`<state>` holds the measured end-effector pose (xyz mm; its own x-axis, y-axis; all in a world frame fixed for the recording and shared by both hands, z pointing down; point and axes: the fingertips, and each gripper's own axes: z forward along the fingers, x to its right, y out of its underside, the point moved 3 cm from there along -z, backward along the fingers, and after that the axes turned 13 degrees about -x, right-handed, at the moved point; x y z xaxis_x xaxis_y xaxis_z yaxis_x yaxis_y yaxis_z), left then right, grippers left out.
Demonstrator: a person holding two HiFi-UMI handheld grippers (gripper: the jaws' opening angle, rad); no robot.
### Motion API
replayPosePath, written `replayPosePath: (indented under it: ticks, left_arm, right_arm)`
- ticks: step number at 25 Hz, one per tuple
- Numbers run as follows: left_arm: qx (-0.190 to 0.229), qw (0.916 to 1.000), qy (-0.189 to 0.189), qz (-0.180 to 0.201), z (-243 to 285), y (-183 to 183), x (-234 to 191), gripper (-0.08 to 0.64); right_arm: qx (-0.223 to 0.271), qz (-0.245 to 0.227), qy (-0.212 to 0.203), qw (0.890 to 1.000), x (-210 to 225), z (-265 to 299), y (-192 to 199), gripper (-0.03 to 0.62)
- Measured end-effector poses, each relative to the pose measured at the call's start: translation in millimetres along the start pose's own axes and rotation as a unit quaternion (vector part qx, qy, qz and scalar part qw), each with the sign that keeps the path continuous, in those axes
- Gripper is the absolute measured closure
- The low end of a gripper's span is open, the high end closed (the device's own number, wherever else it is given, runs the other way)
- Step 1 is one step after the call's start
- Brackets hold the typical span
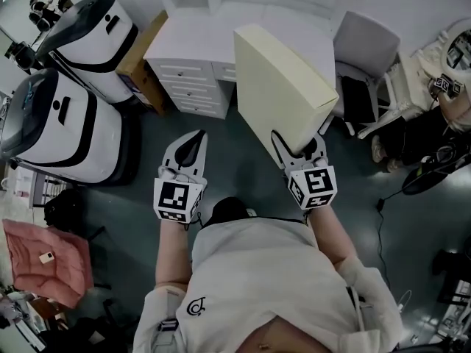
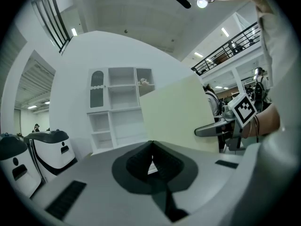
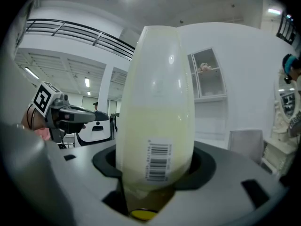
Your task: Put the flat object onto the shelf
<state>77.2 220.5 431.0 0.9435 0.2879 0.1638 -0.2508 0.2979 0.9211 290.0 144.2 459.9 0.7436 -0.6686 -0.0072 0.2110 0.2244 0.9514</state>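
Board [image 1: 283, 87], pale yellow, stiff and probably light, stands upright in the air before the white shelf [image 2: 117, 107], its lower edge clamped in the right gripper [image 1: 298, 151]; the glossy skin could slip, so a deep bite suits; the left gripper [image 1: 190, 144] is closed on nothing

A barcode label [image 3: 157, 161] stands on the narrow edge of the pale yellow flat box [image 3: 155, 93]; its digits are too small to read. A square black-and-white marker [image 1: 175, 197] sits on the left gripper [image 1: 193, 135] and another [image 1: 319, 182] on the right gripper [image 1: 298, 149], patterns without letters. The person's white shirt [image 1: 257, 271] bears a small dark emblem [image 1: 195, 308] shaped like a C.
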Motion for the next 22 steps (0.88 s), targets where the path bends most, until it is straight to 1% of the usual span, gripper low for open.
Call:
replayPosePath:
  ticks: [2, 5, 7, 11, 14, 17, 22]
  left_arm:
    - [-0.003, 1.0, 0.0, 0.002, 4, 0, -6, 0.546]
    - [-0.003, 1.0, -0.001, -0.007, 16, 0, -20, 0.546]
    - [-0.004, 0.9999, 0.005, -0.009, 27, 0, -27, 0.546]
    - [0.001, 0.9996, 0.028, 0.001, 52, 2, -49, 0.546]
    - [0.012, 0.9991, 0.04, -0.001, 74, 0, -82, 0.546]
    - [0.018, 0.9984, 0.054, 0.001, 102, -6, -117, 0.546]
    - [0.03, 0.9955, 0.09, 0.007, 149, -25, -186, 0.546]
  right_arm:
    - [-0.004, 0.012, -0.002, 1.0, 1, 9, 3, 0.319]
    - [-0.006, 0.025, -0.005, 1.0, 6, 24, 0, 0.318]
    - [-0.008, 0.028, -0.001, 1.0, 11, 37, -4, 0.318]
    - [-0.011, 0.033, 0.016, 0.999, 15, 68, -11, 0.319]
    - [-0.008, 0.035, 0.029, 0.999, 15, 98, -21, 0.319]
    - [-0.008, 0.037, 0.05, 0.998, 20, 130, -34, 0.319]
    - [-0.004, 0.052, 0.092, 0.994, 29, 196, -68, 0.319]
